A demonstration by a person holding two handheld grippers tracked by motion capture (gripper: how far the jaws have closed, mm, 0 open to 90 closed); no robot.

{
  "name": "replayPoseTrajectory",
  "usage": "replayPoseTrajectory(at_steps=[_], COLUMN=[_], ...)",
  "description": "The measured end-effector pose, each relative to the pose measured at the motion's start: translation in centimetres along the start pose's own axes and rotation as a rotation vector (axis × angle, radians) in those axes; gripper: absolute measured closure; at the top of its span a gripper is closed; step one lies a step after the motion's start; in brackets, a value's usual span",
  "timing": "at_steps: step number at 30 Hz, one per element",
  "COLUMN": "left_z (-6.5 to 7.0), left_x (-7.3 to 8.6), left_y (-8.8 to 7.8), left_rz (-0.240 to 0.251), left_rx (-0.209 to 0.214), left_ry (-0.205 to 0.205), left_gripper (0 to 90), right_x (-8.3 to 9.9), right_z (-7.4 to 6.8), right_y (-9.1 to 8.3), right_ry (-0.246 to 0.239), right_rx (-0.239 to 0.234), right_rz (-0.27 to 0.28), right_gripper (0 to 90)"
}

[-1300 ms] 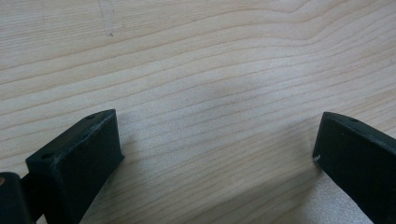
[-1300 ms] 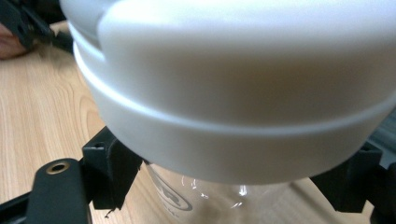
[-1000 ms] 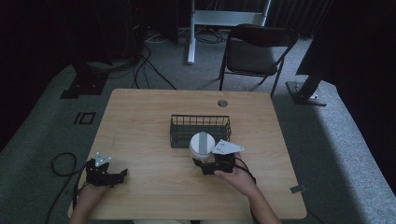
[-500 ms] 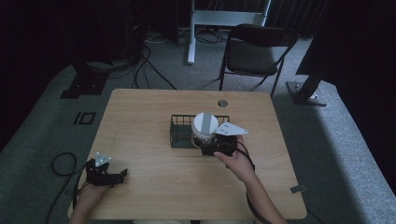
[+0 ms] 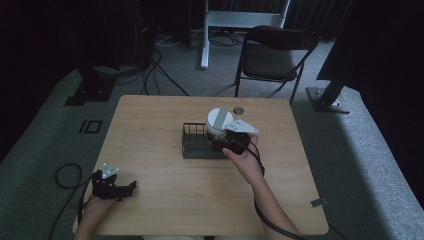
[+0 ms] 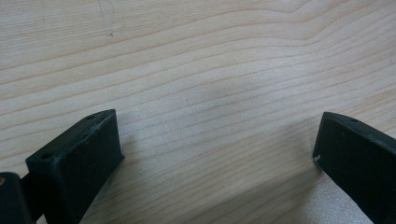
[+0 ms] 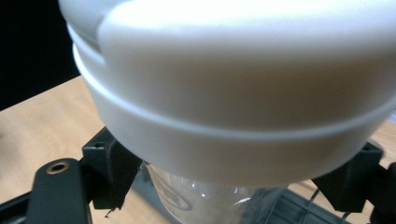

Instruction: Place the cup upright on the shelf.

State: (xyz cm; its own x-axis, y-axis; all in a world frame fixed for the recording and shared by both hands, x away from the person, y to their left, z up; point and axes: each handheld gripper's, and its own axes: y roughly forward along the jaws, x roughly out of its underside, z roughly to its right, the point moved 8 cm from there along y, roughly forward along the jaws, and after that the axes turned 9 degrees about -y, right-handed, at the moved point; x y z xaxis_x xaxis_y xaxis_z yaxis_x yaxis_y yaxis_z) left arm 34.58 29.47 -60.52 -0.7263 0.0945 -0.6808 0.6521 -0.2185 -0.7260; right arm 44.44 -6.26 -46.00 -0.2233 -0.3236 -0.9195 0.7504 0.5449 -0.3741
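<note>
The right gripper [image 5: 227,142] holds a clear jar with a wide white lid [image 5: 219,120] above the right end of the wire basket [image 5: 192,147], which sits near the middle of the wooden table [image 5: 150,125]. In the right gripper view the two black jaws press in on the jar's clear body [image 7: 205,196] from either side, just under the lid [image 7: 233,88], so the grip is firmly clenched on the jar. Basket wires show beneath the glass toward five o'clock, which puts the jar over the basket rather than beside it; whether its base already touches the basket floor cannot be told.

The left gripper [image 5: 114,184] rests on the table toward eight o'clock from the basket, well apart from it. In the left gripper view its jaws stand wide apart over bare wood grain [image 6: 205,79], grasping nothing.

A small round dark object [image 5: 239,109] lies on the table at about one o'clock from the basket, near the far edge.

The step in hand looks like placing the jar into the basket. The next move probably calls for lowering it straight down inside the wire walls, keeping it upright so the base clears the right rim, then releasing the jaws only once it stands on the basket floor.
</note>
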Motion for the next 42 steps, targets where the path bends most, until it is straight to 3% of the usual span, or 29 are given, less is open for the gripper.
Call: replayPoseTrajectory(at_steps=[2,3,8,10,22,42], left_z=[0.0,0.0,0.0,0.0,0.0,0.0], left_x=[0.0,0.0,0.0,0.0,0.0,0.0], left_y=[0.0,0.0,0.0,0.0,0.0,0.0], left_rz=[0.0,-0.001,-0.001,-0.001,-0.001,-0.001], left_rx=[0.001,0.0,0.0,0.001,0.001,0.001], left_ry=[-0.001,0.002,0.001,0.001,0.002,0.001], left_gripper=[1.2,1.2,1.2,1.2,1.2,1.2], right_x=[0.0,0.2,0.7,0.9,2.6,3.6], right_z=[0.1,0.5,1.1,1.2,0.8,0.7], right_y=[0.2,1.1,2.3,2.8,5.2,6.5], right_ry=[0.005,0.013,0.049,0.065,0.142,0.133], right_rx=[0.01,0.065,0.153,0.167,0.148,0.159], right_rz=[-0.01,-0.037,-0.078,-0.094,-0.178,-0.272], right_gripper=[18.6,18.6,18.6,18.6,18.6,18.6])
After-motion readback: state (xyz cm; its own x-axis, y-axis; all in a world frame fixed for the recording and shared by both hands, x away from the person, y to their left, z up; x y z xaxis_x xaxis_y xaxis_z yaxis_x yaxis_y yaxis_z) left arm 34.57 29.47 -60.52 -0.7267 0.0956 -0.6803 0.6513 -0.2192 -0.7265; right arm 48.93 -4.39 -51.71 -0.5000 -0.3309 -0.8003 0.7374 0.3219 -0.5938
